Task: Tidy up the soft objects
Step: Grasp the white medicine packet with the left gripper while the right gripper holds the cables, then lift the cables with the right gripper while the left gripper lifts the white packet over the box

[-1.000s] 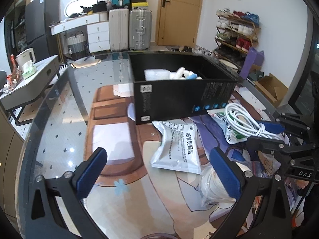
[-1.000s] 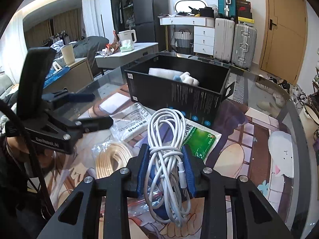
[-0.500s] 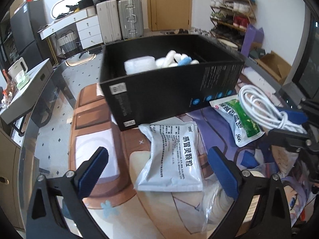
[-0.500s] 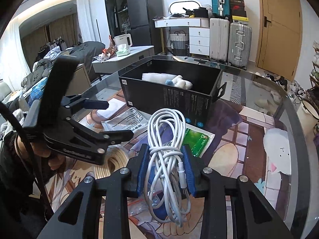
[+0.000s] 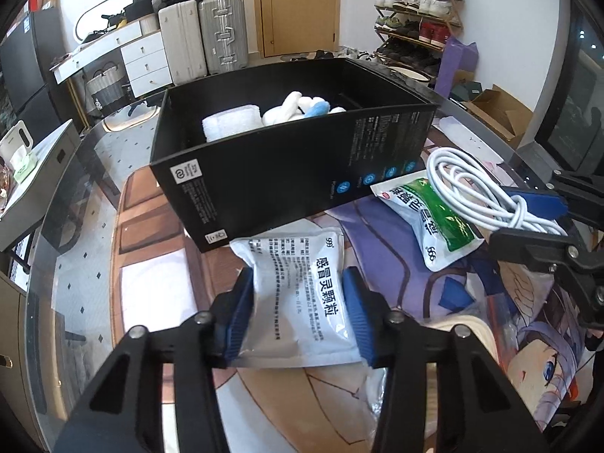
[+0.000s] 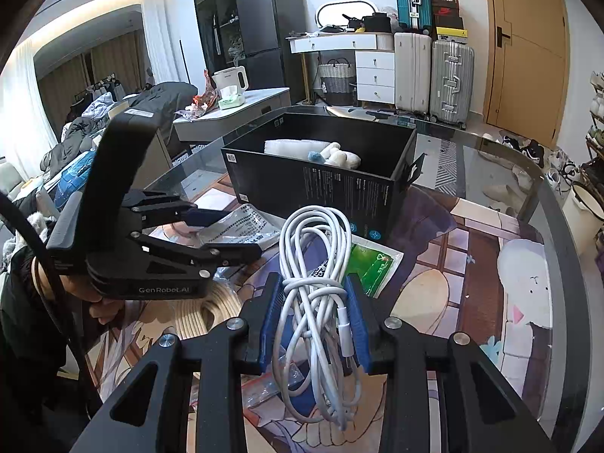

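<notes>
My left gripper (image 5: 298, 313) is shut on a white medicine sachet (image 5: 302, 294) lying in front of the black box (image 5: 287, 173). It also shows in the right wrist view (image 6: 222, 234). My right gripper (image 6: 313, 321) is shut on a coiled white cable (image 6: 317, 264) and holds it above the table; the cable also shows in the left wrist view (image 5: 472, 185). The black box (image 6: 321, 185) holds a white towel (image 5: 230, 124) and a white and blue plush toy (image 5: 298, 107). A green and white sachet (image 5: 430, 219) lies right of the box.
A bagged coil of beige cord (image 6: 204, 313) lies on the glass table (image 6: 528, 196) under the left gripper. A printed mat (image 5: 528, 321) covers the tabletop. Suitcases (image 6: 434, 71), a desk and a shoe rack (image 5: 415, 19) stand beyond the table.
My left gripper has moved forward and closed its open jaws on the white sachet. My right gripper has kept hold of the cable and barely moved.
</notes>
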A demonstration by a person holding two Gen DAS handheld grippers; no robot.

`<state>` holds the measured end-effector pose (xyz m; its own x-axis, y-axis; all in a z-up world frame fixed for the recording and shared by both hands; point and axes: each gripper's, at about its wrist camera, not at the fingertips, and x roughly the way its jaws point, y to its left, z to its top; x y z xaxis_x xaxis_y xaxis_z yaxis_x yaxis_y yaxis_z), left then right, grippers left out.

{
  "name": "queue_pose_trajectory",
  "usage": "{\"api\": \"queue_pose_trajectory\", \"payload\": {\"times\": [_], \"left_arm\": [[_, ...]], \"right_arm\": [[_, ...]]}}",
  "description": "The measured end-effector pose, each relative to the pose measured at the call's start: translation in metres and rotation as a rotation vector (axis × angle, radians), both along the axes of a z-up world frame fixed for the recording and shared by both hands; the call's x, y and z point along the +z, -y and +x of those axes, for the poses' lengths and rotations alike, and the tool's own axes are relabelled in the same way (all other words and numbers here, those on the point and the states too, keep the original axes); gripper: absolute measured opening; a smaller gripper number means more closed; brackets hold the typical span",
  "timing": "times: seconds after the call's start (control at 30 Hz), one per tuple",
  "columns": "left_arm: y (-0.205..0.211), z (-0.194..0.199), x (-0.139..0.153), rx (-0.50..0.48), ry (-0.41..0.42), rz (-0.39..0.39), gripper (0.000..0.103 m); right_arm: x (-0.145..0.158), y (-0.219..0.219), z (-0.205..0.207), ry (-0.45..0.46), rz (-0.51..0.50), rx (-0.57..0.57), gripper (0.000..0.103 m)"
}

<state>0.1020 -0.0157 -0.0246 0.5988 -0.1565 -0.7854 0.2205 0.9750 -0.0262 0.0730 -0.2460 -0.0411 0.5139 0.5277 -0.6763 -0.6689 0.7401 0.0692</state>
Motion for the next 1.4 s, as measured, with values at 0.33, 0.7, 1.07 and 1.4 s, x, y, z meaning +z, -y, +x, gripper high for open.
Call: {"api": "queue_pose_trajectory", "payload": {"times": [0.33,0.7,1.07,1.4], "left_arm": [[-0.015,-0.015,0.006,0.019,0.029,-0.049,0.037],[-0.042,-0.044,0.035,0.091,0.172,-0.119,0.037],[-0.058,-0.056,0.069,0.147,0.285,-0.143,0.037],[-0.058,-0.048,0.087,0.145,0.325,-0.143,0.037]], "right_arm": [[0.002,-0.001,-0.002,0.014,0.003,-0.002,0.033],[0.016,0.001,-0.008,0.059,0.056,-0.014,0.033],[0.045,0.003,-0.010,0.108,0.141,-0.034,0.033],[0.067,-0.002,0.000,0.151,0.180,-0.050,0.033]]}}
